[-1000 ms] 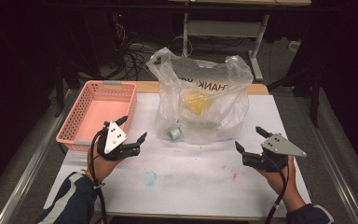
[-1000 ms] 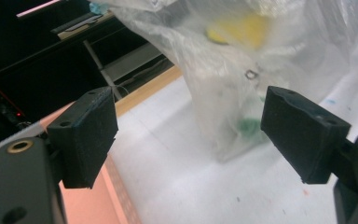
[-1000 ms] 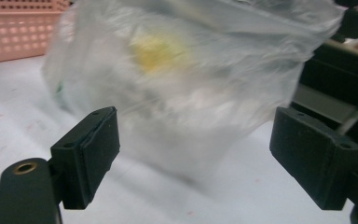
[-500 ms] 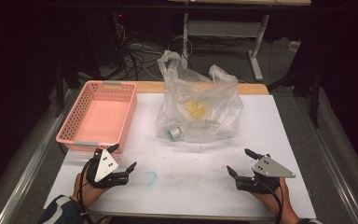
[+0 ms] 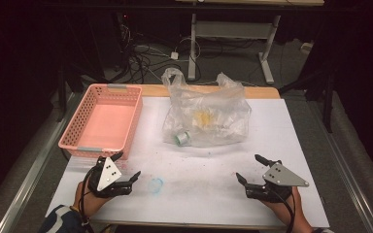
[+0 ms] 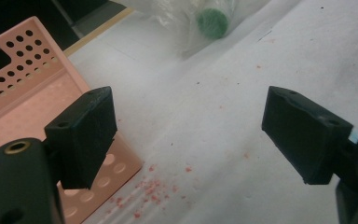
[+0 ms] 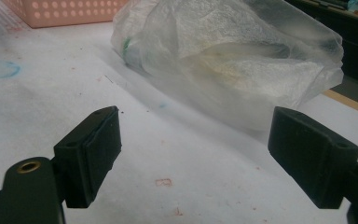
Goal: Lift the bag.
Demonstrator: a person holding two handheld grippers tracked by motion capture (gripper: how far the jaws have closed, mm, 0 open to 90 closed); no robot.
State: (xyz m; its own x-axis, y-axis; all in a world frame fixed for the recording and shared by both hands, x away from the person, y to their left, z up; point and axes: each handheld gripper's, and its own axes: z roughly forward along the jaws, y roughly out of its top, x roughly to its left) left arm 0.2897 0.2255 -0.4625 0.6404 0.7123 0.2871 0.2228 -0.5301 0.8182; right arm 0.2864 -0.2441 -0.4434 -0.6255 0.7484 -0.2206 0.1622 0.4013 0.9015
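Observation:
A clear plastic bag [image 5: 206,116] lies slumped at the middle back of the white table [image 5: 209,194], with something yellow and a green-capped bottle [image 5: 180,139] inside it. The bag [image 7: 233,60] spreads beyond the right gripper's jaws, and the green cap [image 6: 213,21] shows far ahead of the left gripper's jaws. An empty pink basket [image 5: 104,121] stands at the back left. My left gripper [image 5: 126,167] rests open near the front left edge, just in front of the basket [image 6: 23,93]. My right gripper [image 5: 250,169] is open near the front right, with nothing between its jaws.
A faint blue ring mark [image 5: 156,185] is drawn on the table beside the left gripper, also seen as a blue ring [image 7: 0,70] at the left. Red specks [image 6: 154,186] dot the surface. Beyond the table, cables [image 5: 145,53] and a desk frame [image 5: 233,29] stand on the dark floor.
Both hands have drawn back from the bag toward the table's front edge. The bag, let go, has slumped down flatter on the table.

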